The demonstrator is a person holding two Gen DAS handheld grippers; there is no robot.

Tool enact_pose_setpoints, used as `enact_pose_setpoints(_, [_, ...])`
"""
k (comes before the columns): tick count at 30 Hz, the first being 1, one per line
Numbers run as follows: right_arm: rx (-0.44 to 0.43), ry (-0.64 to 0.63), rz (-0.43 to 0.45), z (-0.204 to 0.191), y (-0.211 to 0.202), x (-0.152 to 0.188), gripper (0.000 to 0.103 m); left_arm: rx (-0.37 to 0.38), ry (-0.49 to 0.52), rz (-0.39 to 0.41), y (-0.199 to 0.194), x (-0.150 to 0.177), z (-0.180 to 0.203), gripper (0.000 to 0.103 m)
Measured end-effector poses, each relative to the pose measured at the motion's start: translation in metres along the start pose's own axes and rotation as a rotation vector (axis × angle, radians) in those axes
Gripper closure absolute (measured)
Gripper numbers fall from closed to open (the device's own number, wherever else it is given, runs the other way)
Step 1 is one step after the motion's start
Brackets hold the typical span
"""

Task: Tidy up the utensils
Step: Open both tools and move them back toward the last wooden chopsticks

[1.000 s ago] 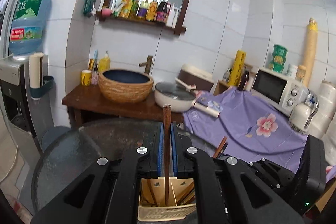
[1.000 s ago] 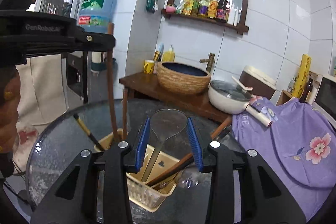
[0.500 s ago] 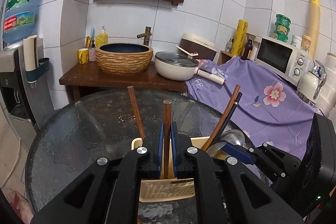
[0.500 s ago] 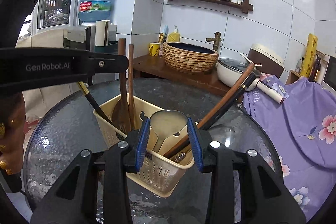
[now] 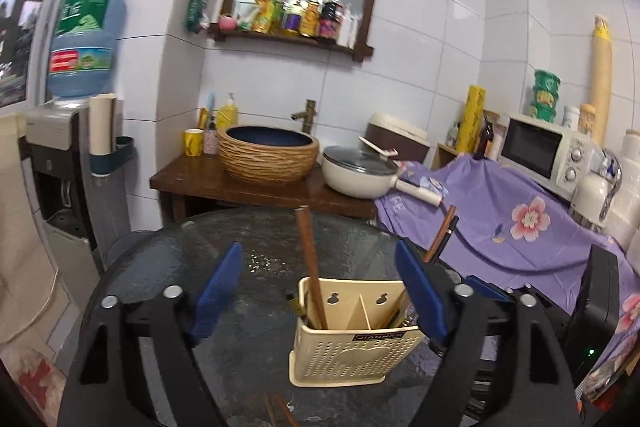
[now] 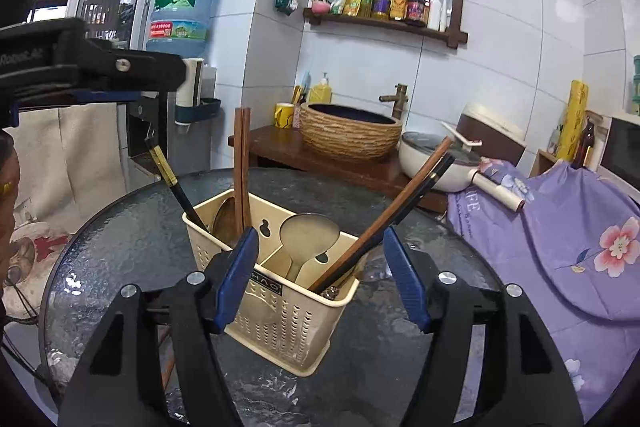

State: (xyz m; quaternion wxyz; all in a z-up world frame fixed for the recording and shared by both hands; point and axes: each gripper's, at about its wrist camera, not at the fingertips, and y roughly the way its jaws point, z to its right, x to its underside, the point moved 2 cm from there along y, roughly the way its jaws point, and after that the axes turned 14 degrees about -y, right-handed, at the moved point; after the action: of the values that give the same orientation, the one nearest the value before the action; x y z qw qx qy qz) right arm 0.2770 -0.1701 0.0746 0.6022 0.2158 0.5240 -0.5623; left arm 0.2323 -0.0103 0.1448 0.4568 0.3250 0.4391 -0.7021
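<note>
Left claw [image 5: 318,291]: jaws stand wide apart, having just been opening; a brown wooden chopstick [image 5: 308,259] rises between the blue pads [image 5: 218,287], touched by neither. The chopstick stands nearly upright in the left compartment of the cream perforated plastic utensil basket [image 5: 352,359], which sits just ahead of and slightly right of this claw's midline, on the round dark textured-glass table [image 5: 160,267]. A central divider splits the basket in two; more handles lean out of its right compartment, behind the right pad.

Right claw [image 6: 320,275]: jaws likewise apart, having just been opening; the pads press on nothing. Between them and just beyond lies the same basket. A pale wooden flat spoon [image 6: 308,233] leans in the compartment directly ahead of the claw. To the right of it, a long brown wooden handle [image 6: 396,207] and a black chopstick [image 6: 432,179] slant up and rightward out of the basket. Ahead and left, two brown chopsticks and a wooden spoon stand in the farther compartment; a black, gold-banded chopstick [image 6: 172,183] slants out over the basket's left corner. The left claw's black arm crosses the upper left of the right wrist view, well above the basket.
</note>
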Motion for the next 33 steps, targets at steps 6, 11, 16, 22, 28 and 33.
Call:
enact_pose_setpoints(6, [-0.018, 0.042, 0.048, -0.006, -0.032, 0.001, 0.023, -0.051, 0.005, 0.012, -0.027, 0.018, -0.017, 0.009])
enact_pose_setpoints(11, [-0.093, 0.059, 0.053, -0.025, -0.047, 0.008, 0.019, -0.090, -0.020, -0.040, -0.032, 0.040, -0.036, 0.008])
enact_pose_setpoints(16, [-0.162, 0.058, 0.005, -0.053, -0.044, 0.026, 0.019, -0.150, -0.025, -0.129, -0.026, 0.073, -0.055, 0.009])
enact_pose_setpoints(22, [-0.175, 0.093, -0.096, -0.066, -0.028, 0.057, 0.019, -0.199, -0.033, -0.265, -0.011, 0.112, -0.079, 0.024])
enact_pose_setpoints(28, [-0.176, 0.150, -0.170, -0.060, -0.014, 0.076, 0.019, -0.211, -0.018, -0.416, 0.012, 0.153, -0.086, 0.050])
enact_pose_setpoints(33, [-0.191, 0.153, -0.218, -0.063, -0.004, 0.088, 0.019, -0.213, -0.023, -0.495, 0.030, 0.174, -0.088, 0.060])
